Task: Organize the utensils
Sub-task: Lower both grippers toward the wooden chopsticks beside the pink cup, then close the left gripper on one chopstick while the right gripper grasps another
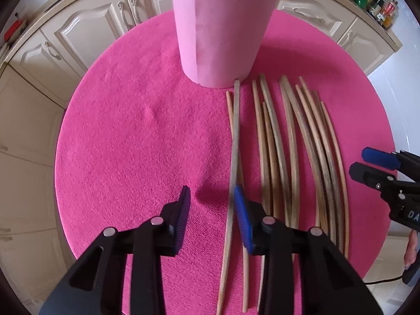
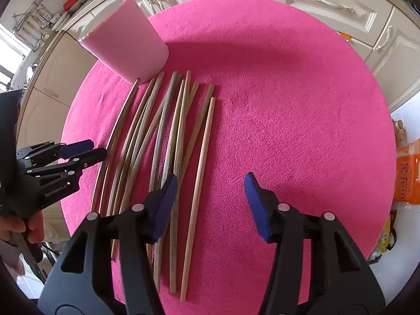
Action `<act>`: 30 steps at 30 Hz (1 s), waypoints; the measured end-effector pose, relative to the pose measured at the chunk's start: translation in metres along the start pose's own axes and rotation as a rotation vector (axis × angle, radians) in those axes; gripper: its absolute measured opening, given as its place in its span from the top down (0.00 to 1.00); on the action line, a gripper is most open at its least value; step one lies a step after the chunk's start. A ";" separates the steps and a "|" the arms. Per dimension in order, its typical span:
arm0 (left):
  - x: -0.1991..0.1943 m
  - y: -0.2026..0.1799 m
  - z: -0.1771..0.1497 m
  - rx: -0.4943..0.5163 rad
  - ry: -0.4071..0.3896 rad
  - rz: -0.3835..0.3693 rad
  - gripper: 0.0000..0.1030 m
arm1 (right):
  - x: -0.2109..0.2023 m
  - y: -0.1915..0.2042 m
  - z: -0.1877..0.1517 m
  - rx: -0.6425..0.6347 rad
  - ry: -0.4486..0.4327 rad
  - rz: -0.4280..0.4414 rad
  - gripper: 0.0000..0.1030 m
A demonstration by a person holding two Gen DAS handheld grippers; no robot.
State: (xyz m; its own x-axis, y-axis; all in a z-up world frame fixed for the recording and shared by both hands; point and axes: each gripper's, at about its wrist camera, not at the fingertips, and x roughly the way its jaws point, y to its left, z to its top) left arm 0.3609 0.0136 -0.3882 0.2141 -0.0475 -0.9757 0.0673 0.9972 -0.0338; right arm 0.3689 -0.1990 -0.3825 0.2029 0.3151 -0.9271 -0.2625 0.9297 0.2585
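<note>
Several wooden chopsticks [image 1: 288, 144] [image 2: 168, 131] lie roughly side by side on a round pink cloth [image 1: 131, 144] [image 2: 288, 105]. A pink paper cup [image 1: 223, 31] [image 2: 128, 47] stands upright just beyond their far tips. My left gripper [image 1: 212, 189] points down over the leftmost sticks. Its jaws are apart, with one greyish chopstick [image 1: 233, 144] lying against the right pad and the left pad clear of it. My right gripper [image 2: 210, 177] is also open, straddling the rightmost chopstick [image 2: 200, 173] near its handle end. Each gripper shows at the edge of the other's view.
Cream cabinet doors [image 1: 78, 31] [image 2: 328, 2] ring the table. Bottles [image 1: 378, 2] stand on a counter at the back right. An orange packet [image 2: 408, 173] lies off the table's right edge. A person's hand [image 2: 31, 225] holds the left gripper's handle.
</note>
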 end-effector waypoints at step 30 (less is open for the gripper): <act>-0.053 0.010 -0.013 0.067 -0.099 -0.141 0.94 | 0.019 0.010 0.009 0.023 0.080 -0.146 0.94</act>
State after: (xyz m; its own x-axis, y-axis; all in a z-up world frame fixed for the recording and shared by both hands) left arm 0.3375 0.0270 -0.3397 0.2923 -0.1954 -0.9361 0.1675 0.9742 -0.1511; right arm 0.3789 -0.1820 -0.3954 0.1609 0.1607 -0.9738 -0.2142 0.9688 0.1245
